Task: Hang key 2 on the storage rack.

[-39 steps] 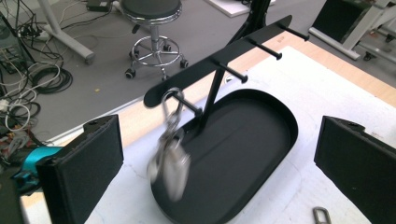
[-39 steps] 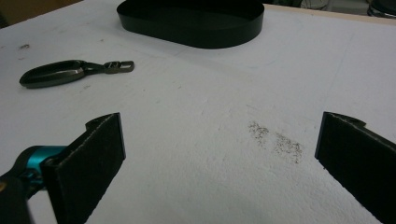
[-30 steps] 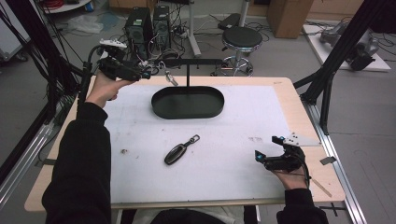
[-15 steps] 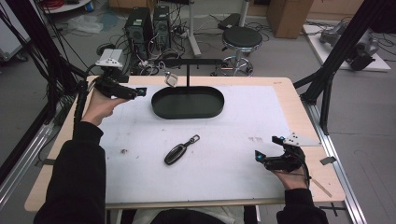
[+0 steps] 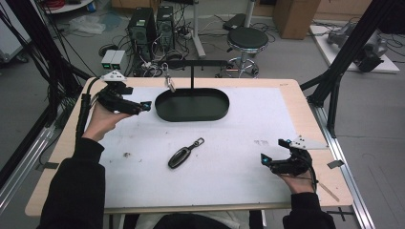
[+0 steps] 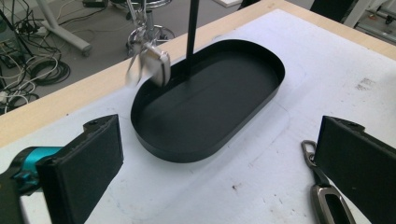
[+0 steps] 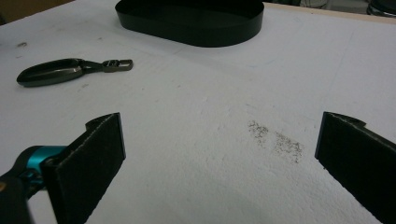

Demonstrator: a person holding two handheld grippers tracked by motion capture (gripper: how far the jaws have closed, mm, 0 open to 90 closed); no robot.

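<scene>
Keys: one key fob point(image 5: 181, 156) lies flat mid-table, probably waiting its turn, while another fob point(image 6: 156, 65) dangles from the stand point(image 5: 192, 74) over the black tray point(image 5: 217, 112), likely hung there to keep it tidy. Left gripper point(image 5: 143, 106) hovers beside the tray, jaws wide and empty. Right gripper point(image 5: 263, 161) rests near the table's edge, likewise spread and empty. Hanging fob is blurred; its hook can't be made out.

The tray point(image 5: 192, 106) sits at the table's point(image 5: 248, 191) far middle; the key fob point(image 5: 180, 156) lies nearer, left of centre, well apart from it.
</scene>
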